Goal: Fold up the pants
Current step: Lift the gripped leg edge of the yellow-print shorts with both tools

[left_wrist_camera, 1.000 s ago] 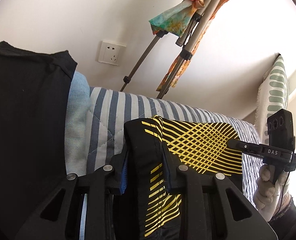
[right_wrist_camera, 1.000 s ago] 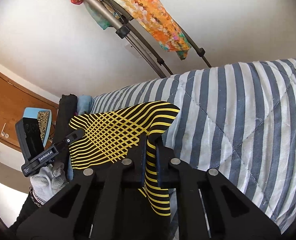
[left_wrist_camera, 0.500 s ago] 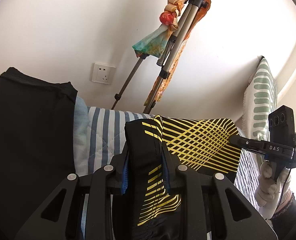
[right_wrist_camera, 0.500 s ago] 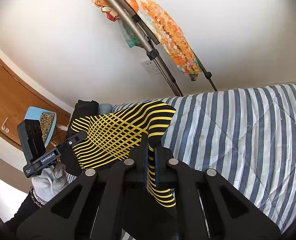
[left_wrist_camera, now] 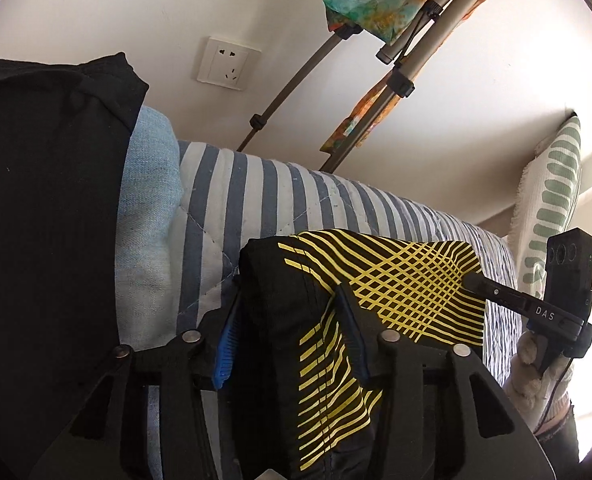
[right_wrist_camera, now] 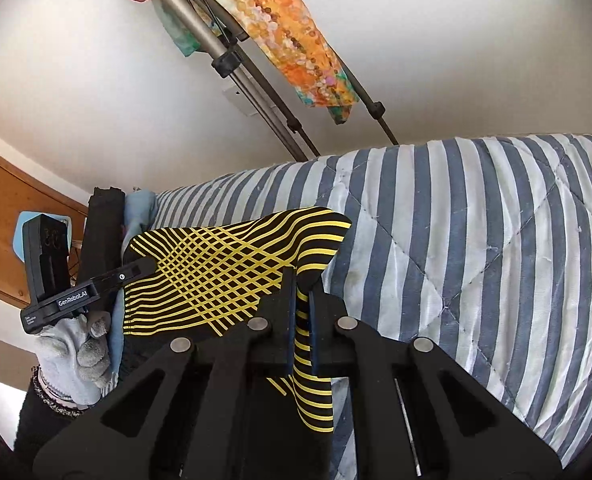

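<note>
Each wrist camera looks forward along its own fingers, very close to the black-and-yellow pants [left_wrist_camera: 396, 280], over the striped quilt [right_wrist_camera: 476, 240] towards the wall. Both views share the tripod [right_wrist_camera: 231, 56], probably one socket [left_wrist_camera: 227, 64].

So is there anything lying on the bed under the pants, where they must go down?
Nothing visible does. Both grippers hold the pants above bare striped quilt; the black clothes lie apart, to the left.

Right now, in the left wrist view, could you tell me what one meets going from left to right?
black garment → light blue fabric → striped quilt → black-and-yellow pants → right gripper → green-patterned pillow
</note>
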